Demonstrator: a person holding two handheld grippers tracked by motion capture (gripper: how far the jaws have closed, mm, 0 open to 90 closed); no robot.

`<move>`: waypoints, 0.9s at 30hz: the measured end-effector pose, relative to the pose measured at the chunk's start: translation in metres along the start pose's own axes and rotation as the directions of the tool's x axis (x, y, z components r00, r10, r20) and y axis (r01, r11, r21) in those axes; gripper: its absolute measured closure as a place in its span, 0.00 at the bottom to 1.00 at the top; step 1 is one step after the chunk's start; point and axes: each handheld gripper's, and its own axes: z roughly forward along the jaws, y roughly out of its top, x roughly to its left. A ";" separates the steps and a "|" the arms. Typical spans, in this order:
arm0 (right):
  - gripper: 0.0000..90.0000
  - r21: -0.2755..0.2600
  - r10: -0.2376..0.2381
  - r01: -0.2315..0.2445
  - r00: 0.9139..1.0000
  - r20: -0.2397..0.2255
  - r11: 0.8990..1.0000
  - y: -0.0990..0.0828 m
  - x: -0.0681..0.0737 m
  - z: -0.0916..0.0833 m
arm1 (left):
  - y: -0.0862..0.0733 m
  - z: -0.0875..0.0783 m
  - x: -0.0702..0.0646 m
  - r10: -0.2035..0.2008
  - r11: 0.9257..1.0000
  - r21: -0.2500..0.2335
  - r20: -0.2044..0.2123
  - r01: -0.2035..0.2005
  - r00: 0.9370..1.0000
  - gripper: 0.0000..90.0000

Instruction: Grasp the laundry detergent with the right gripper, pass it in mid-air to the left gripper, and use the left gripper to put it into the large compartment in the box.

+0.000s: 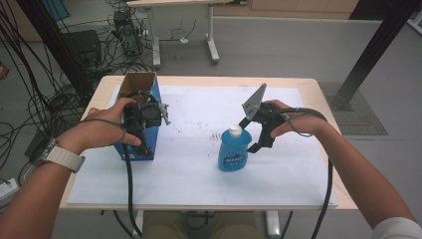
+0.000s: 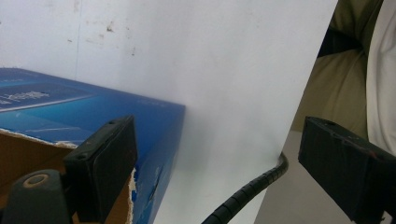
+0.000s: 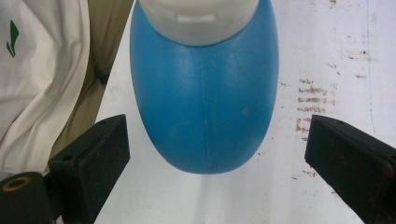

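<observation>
Blue plastic bottle [image 1: 233, 149] with a white cap stands upright on the table [image 1: 199, 174], well to the right of the open blue box [image 1: 141, 117]. The right gripper [image 3: 212, 154] hovers above it, fingers spread wide, holding nothing. The left gripper [image 2: 212, 154] sits at the box, fingers wide open, empty.

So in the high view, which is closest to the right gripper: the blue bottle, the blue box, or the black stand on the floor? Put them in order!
From the right gripper:
1. Blue bottle, right beside it.
2. Blue box, across the table at the left.
3. Black stand, off the table, on the floor at far right.
</observation>
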 end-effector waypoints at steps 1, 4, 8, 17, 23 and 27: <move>0.07 0.001 0.000 0.000 1.000 0.000 1.000 0.000 0.000 0.000 | 0.000 0.000 0.000 -0.002 1.000 0.003 0.002 0.002 1.000 0.14; 0.07 0.001 0.000 0.000 1.000 0.000 1.000 0.000 0.000 0.000 | 0.000 0.000 0.000 -0.007 1.000 0.000 0.002 0.007 1.000 0.14; 0.07 -0.002 -0.001 0.001 1.000 -0.002 1.000 0.000 -0.001 0.000 | 0.000 0.001 0.000 -0.004 1.000 -0.004 0.001 0.004 1.000 0.14; 0.07 -0.002 0.003 -0.003 1.000 -0.002 1.000 0.000 -0.001 0.000 | -0.002 0.000 0.001 -0.007 1.000 0.000 0.000 0.007 1.000 0.14; 0.07 -0.002 0.004 -0.004 1.000 -0.003 1.000 0.000 -0.001 0.001 | -0.001 0.001 0.001 -0.004 1.000 0.005 0.002 0.003 1.000 0.14; 0.07 -0.004 0.005 -0.005 1.000 -0.003 1.000 0.000 -0.001 0.000 | 0.000 0.001 0.001 -0.003 1.000 0.003 0.001 0.003 1.000 0.14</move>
